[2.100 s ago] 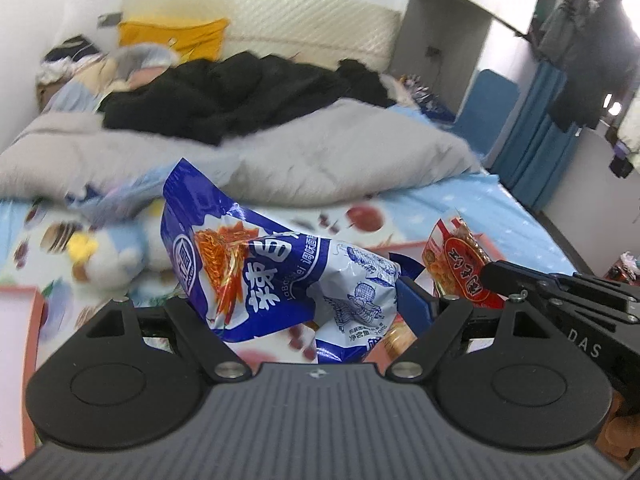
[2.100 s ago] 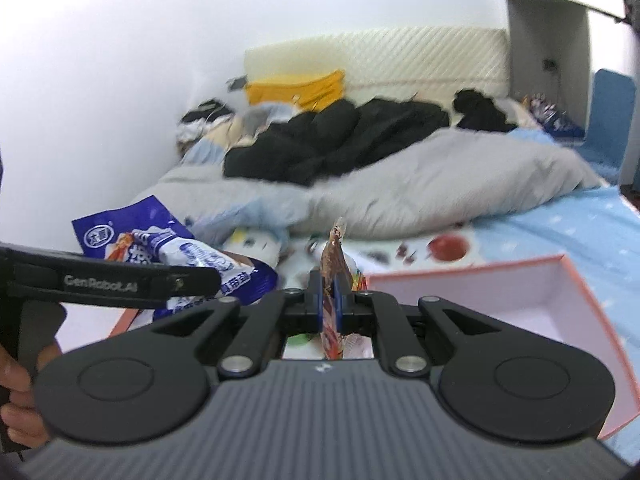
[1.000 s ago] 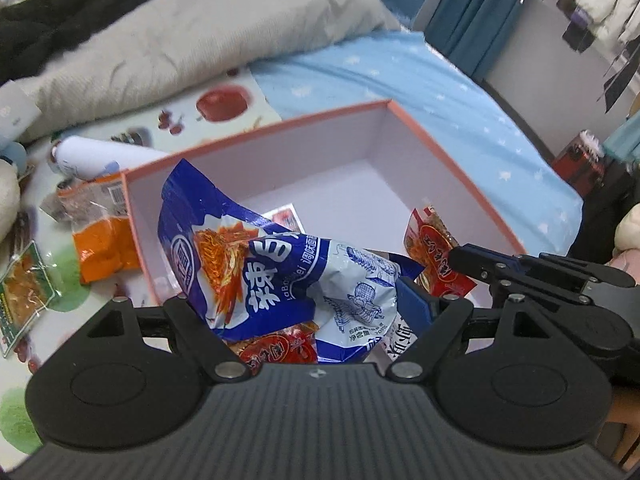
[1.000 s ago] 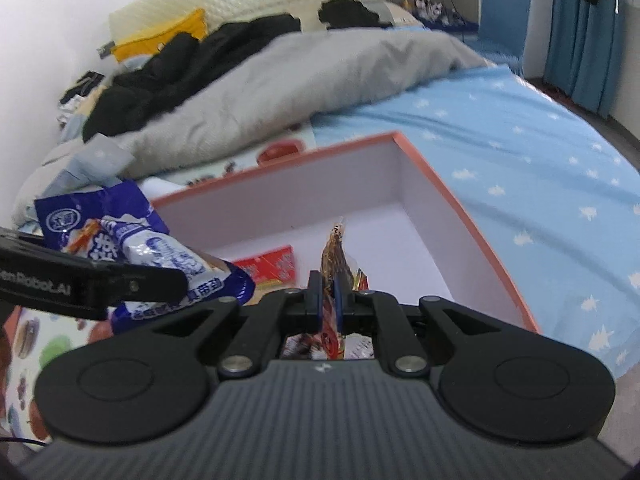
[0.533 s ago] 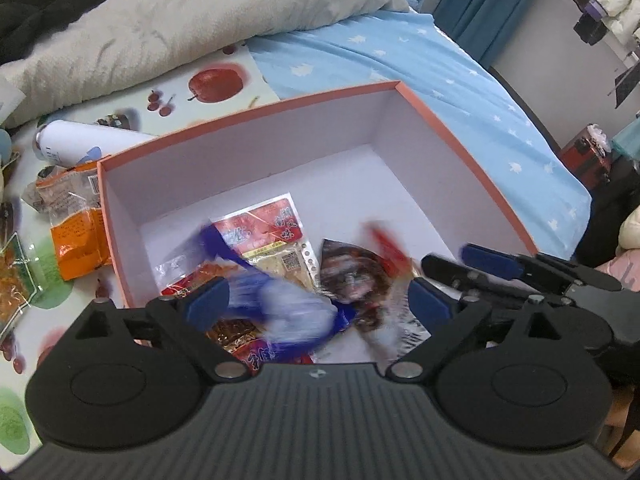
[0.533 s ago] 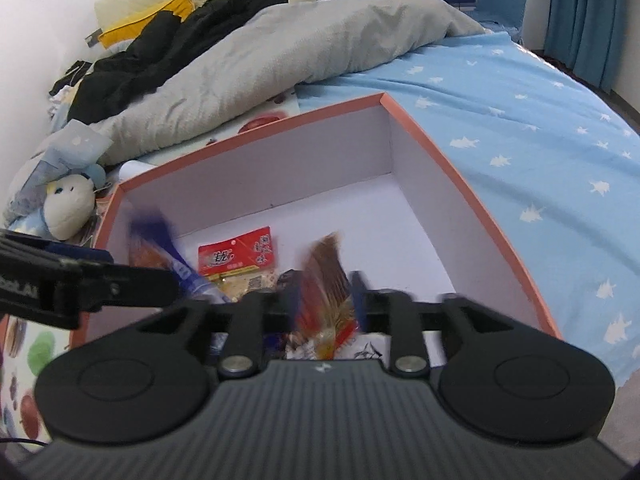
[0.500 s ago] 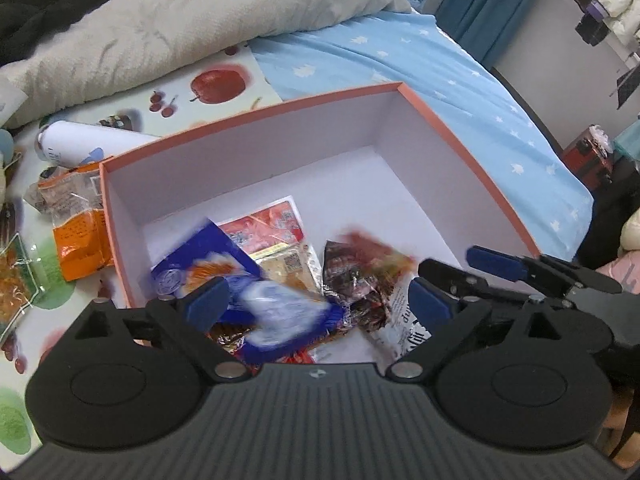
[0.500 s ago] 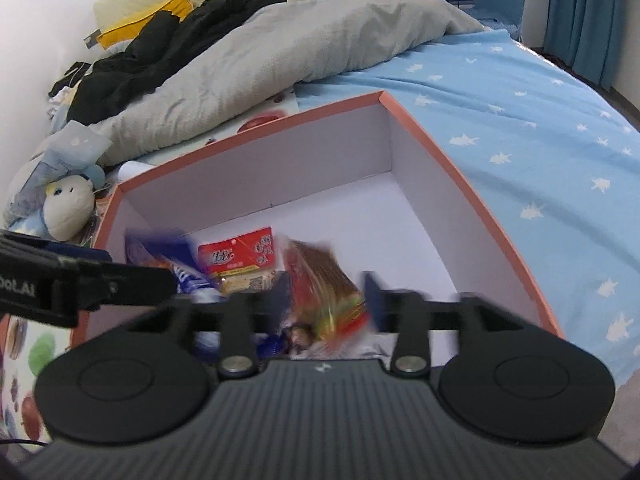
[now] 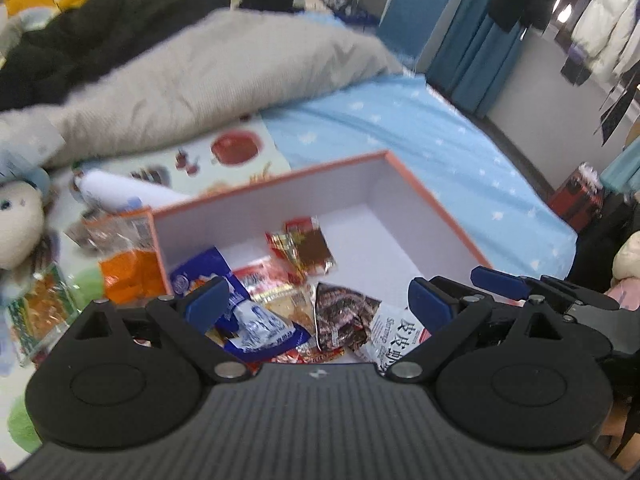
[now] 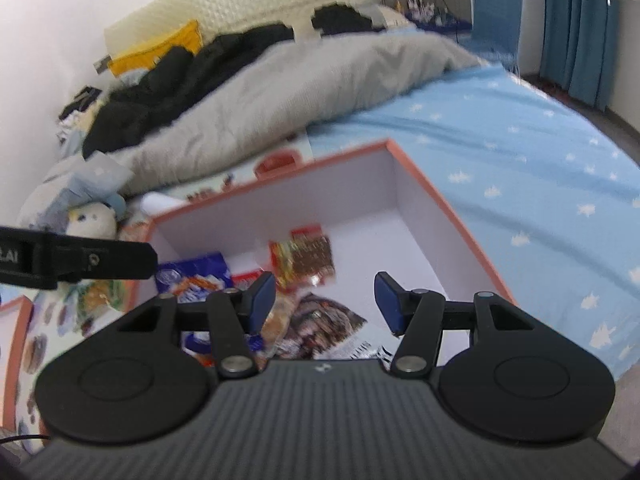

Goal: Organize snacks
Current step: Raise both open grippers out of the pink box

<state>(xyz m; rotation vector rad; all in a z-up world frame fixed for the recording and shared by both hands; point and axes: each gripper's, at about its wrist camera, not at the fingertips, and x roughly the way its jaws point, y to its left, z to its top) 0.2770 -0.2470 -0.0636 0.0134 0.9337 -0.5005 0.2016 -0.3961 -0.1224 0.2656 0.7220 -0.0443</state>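
Note:
An orange-edged box with white walls [image 9: 404, 184] [image 10: 416, 188] lies open on the bed. Inside it lie a blue and white snack bag [image 9: 248, 320] [image 10: 192, 276], a red and brown packet [image 9: 304, 244] [image 10: 308, 256], a dark packet [image 9: 340, 316] [image 10: 320, 320] and a white packet [image 9: 394, 336]. My left gripper [image 9: 318, 300] is open and empty above the box's near side. My right gripper [image 10: 326, 300] is open and empty above the box; it also shows in the left wrist view [image 9: 500, 280].
Left of the box lie an orange packet [image 9: 128, 268], a clear snack packet [image 9: 40, 308], a white tube [image 9: 120, 192] and a plush toy [image 9: 20, 220]. A grey duvet [image 9: 208, 76] and black clothes [image 9: 100, 44] lie behind. Blue sheet [image 10: 540, 152] spreads right.
Both grippers opened and dropped their snacks into the box: the blue bag from the left, the red packet from the right. Both views have since tilted up a little.

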